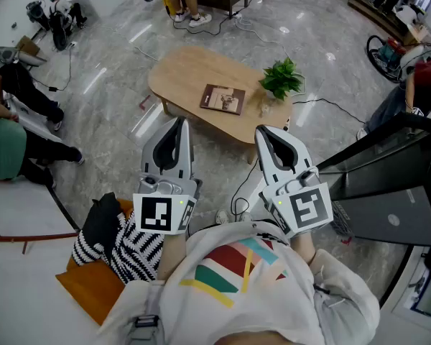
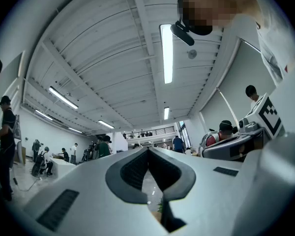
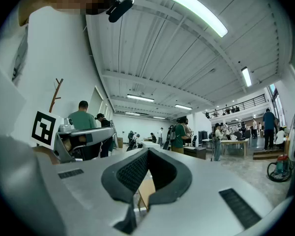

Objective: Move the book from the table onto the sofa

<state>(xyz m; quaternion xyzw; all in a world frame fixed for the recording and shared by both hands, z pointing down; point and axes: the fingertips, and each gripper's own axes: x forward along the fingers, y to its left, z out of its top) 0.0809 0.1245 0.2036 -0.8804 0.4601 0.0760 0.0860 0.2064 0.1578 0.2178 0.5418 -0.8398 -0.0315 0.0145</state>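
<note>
Currently flat on the far desk (image 1: 183, 67): book (image 1: 223, 98), untouched, potted plant (image 1: 281, 79) just right of it. Left claw (image 1: 178, 123) and right claw (image 1: 264, 134) both pressed together, empty, well short of it. Risk: thin flat cover slipping the pinch; right-side reach toppling plant.

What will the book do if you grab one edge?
The book looks thin and lies flat on the table, so it probably droops a bit if grabbed by one edge. Pushed, it would likely slide, not roll.
</note>
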